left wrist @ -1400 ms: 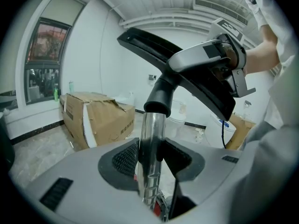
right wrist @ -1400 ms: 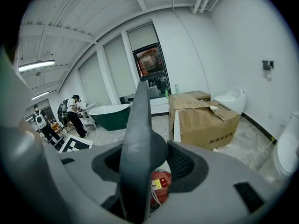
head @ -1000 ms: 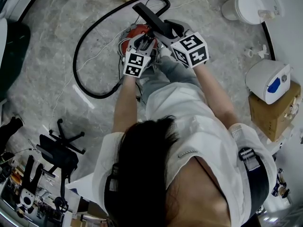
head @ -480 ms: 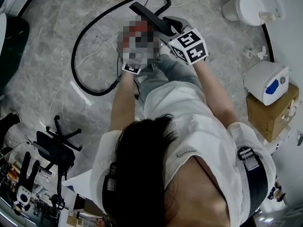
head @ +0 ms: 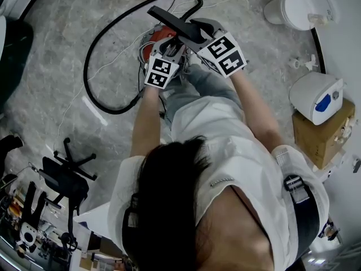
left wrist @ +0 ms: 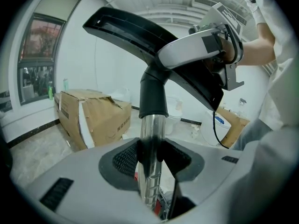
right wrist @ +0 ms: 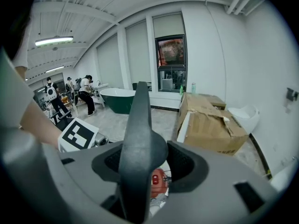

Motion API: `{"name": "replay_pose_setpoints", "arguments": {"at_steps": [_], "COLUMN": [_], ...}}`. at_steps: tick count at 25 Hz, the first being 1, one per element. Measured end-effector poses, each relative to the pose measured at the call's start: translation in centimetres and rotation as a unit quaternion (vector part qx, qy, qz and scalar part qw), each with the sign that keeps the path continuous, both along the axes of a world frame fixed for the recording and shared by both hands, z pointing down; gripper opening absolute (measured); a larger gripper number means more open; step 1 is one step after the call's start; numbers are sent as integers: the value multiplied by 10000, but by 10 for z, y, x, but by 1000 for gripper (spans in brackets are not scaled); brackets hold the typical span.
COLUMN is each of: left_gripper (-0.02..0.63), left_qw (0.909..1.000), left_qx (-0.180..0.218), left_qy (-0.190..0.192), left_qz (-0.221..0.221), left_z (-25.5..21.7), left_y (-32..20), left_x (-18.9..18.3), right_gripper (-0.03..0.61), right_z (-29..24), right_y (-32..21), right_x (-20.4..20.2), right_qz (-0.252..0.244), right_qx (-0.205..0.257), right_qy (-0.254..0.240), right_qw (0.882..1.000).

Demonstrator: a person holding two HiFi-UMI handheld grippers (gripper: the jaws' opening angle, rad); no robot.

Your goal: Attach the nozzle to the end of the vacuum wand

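Observation:
The flat black nozzle (head: 172,21) sits by its black collar (left wrist: 153,94) on the top end of the chrome wand (left wrist: 150,157). My left gripper (left wrist: 152,160) is shut on the wand just below the collar, the pads pressing its sides. My right gripper (right wrist: 142,164) is shut on the nozzle's body (right wrist: 140,139); it shows above the nozzle in the left gripper view (left wrist: 205,45). In the head view both grippers, left (head: 166,52) and right (head: 200,33), meet over the red vacuum body (head: 161,35). The black hose (head: 107,44) loops left across the floor.
A torn cardboard box (left wrist: 91,115) stands on the floor ahead. In the head view a toilet (head: 299,4) is at top right, a white and blue appliance (head: 318,97) on a box (head: 327,134) at right, a black chair base (head: 70,179) at lower left. People (right wrist: 84,94) stand beside a green bathtub (right wrist: 117,99).
The nozzle's far end has swung a little to the left in the head view as the right gripper rolled. The left gripper has kept still on the wand.

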State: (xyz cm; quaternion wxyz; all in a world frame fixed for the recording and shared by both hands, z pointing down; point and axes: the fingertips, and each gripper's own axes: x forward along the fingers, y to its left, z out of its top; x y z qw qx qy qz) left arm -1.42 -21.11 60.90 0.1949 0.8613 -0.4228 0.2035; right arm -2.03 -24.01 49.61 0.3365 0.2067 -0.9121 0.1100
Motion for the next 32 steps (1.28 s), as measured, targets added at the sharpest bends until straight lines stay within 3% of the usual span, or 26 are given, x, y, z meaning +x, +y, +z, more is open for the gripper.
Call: {"name": "replay_pose_setpoints", "arguments": {"at_steps": [3,7,9,14,17,21,26,32], "left_gripper": [153,153,153,153,153,153,153,153], "left_qw": [10000,9999,10000,9998,9999,9999,10000,10000], "left_qx": [-20,-46,-30,58,22,-12,-51,-26], "left_qy": [34,4,-35,-140,-140,-116,-55,-84], "left_qz": [-67,-108,-39,-111,-60,9,60,-31], "left_z": [0,0,-1,-2,0,3,2,2], "left_y": [0,-1,0,0,2,5,4,4], "left_x": [-1,-3,-2,0,1,1,-1,-3], "right_gripper": [242,242,242,242,242,242,242,242], "right_z": [0,0,0,3,4,8,2,1], "right_y": [0,-1,-1,-7,-7,-3,1,1], "right_x": [1,3,1,-2,-2,-1,0,0], "right_qz": [74,659,724,939,1123,868,465,498], "right_qx": [15,-51,-96,-586,-654,-677,-385,-286], "right_qy": [-47,-156,-68,111,116,45,-437,-563], "right_qw": [10000,9977,9973,9938,9914,9939,9972,9968]}}
